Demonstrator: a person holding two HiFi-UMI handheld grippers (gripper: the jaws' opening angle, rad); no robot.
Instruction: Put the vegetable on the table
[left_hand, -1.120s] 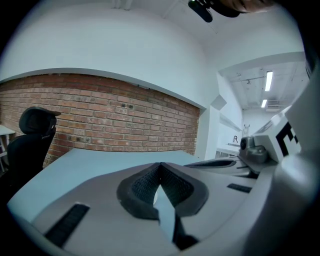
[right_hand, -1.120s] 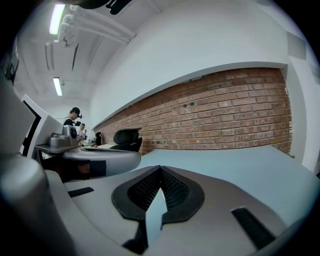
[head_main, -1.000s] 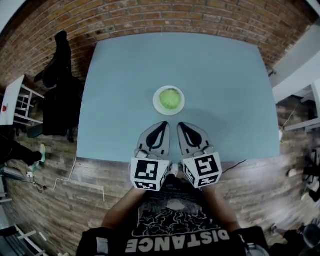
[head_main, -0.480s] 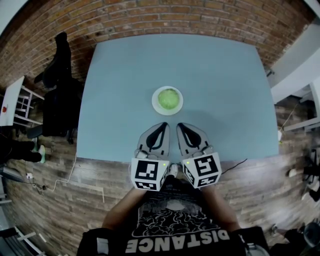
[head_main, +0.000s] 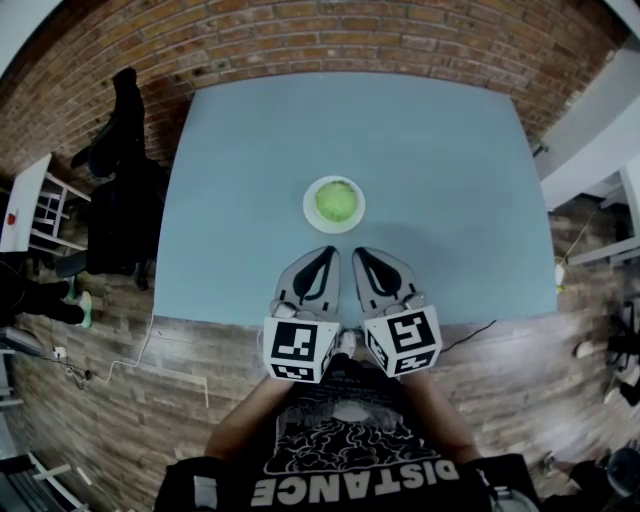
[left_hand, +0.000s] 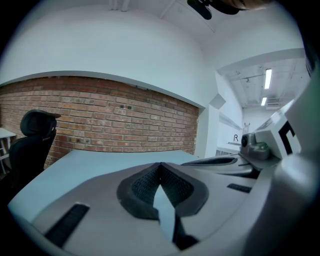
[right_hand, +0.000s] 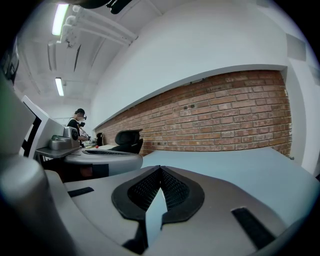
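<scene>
Pointing across the table (head_main: 250, 150) from its near edge, left gripper (head_main: 327, 249) & right gripper (head_main: 360, 251) sit side by side, jaws pressed together, nothing between them. Green vegetable (head_main: 336, 200) lies on a white plate (head_main: 311, 212) mid-table, just past the tips. Vs a sec ago: nothing's moved.

The table (head_main: 250, 150) has a plain, pale blue-grey rectangular top; its far edge runs along a brick wall (head_main: 350, 40) and its near edge stands over a wooden plank floor (head_main: 150, 370). A small round white plate (head_main: 310, 210) rests directly on the top, about midway between the left and right sides and somewhat nearer the near edge than the wall.
</scene>
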